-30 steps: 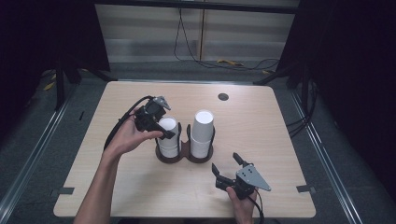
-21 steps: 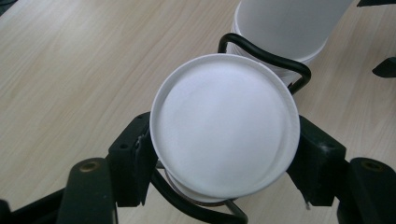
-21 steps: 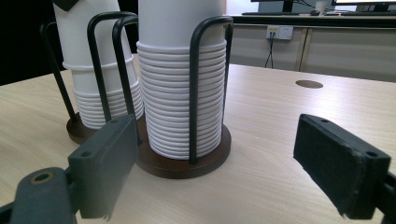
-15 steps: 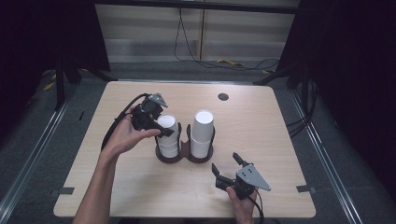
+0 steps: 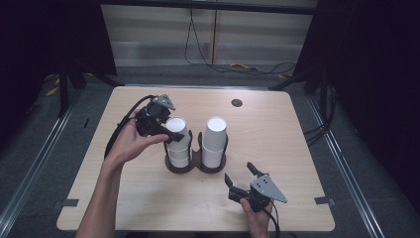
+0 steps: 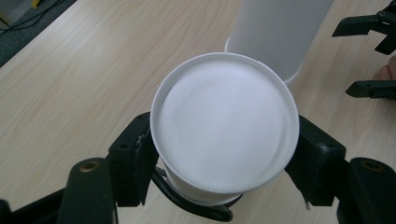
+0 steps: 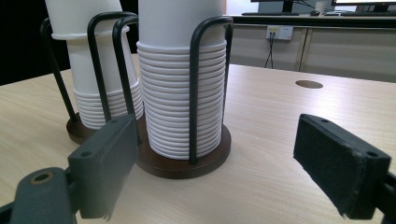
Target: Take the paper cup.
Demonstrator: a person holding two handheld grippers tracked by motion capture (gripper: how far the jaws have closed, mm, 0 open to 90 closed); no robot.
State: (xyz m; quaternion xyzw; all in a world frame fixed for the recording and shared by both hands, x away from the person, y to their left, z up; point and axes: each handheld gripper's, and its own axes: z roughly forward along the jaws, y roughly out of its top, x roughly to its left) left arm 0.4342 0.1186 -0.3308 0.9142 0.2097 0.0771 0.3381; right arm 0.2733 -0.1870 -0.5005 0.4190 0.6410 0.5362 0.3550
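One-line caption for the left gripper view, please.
Left tongs clamp the top paper cup of a stack, seen bottom-up, with the second cup stack behind on the wooden table.

White cups [image 5: 177, 126], dark brown holder [image 7: 182, 165], pale wooden table [image 5: 277, 129]

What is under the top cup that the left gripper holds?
Under the top cup, gripped by the left gripper, sits a stack of white cups in a dark wire holder. The cup hides the stack's upper rims from above; the right gripper's camera shows them.
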